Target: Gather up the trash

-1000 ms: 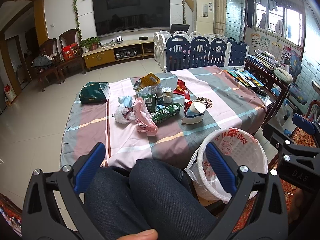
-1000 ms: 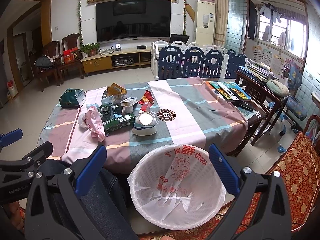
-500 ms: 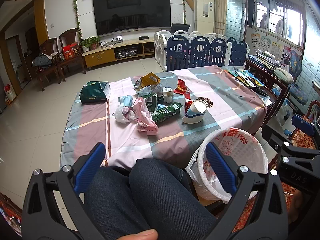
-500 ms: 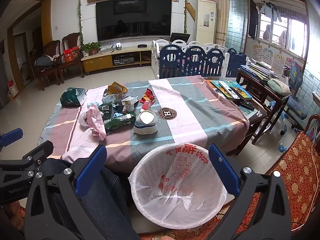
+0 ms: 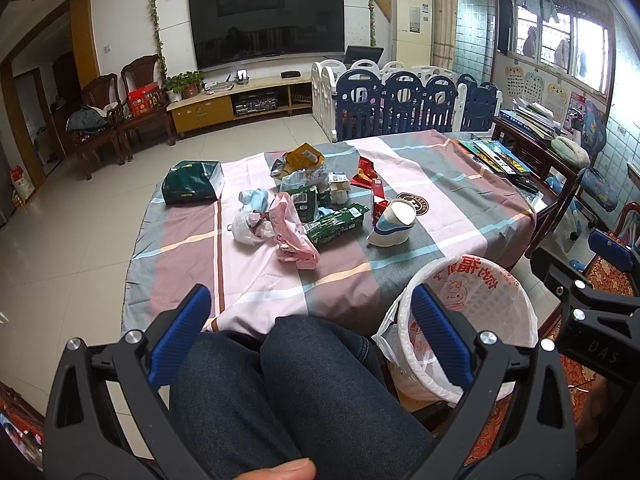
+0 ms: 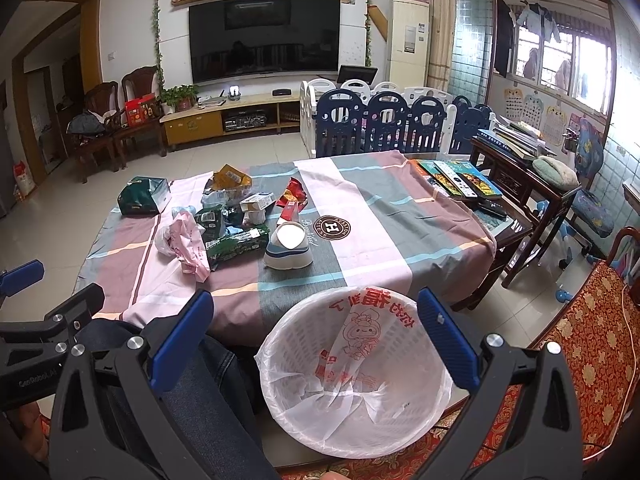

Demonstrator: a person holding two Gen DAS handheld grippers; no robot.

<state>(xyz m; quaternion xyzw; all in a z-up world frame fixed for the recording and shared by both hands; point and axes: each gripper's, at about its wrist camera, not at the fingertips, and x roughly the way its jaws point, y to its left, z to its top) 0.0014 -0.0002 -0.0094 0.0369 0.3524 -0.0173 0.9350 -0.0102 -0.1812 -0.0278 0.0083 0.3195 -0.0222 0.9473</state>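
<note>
A heap of trash lies on the cloth-covered table (image 5: 460, 184): a pink plastic bag (image 5: 294, 236) (image 6: 190, 246), a green wrapper (image 5: 336, 222) (image 6: 236, 244), a white-and-blue paper bowl (image 5: 394, 224) (image 6: 288, 246), red wrappers (image 5: 366, 172) and a yellow bag (image 5: 302, 156). A white bin with a printed liner (image 5: 472, 320) (image 6: 356, 368) stands on the floor at the table's near edge. My left gripper (image 5: 310, 312) hangs open over the person's knees (image 5: 288, 384), holding nothing. Directly above the bin, my right gripper (image 6: 316, 312) is open and holds nothing.
A dark green box (image 5: 192, 184) lies at the table's far left. Books (image 6: 460, 176) lie at its right end beside a wooden side table (image 6: 520, 168). A red patterned seat (image 6: 580, 352) is at the right. A blue-and-white playpen fence (image 5: 404, 102) stands behind the table.
The right wrist view has shifted slightly, with the bin now a little lower and more central between the fingers. The left gripper has barely moved. Both stay open.
</note>
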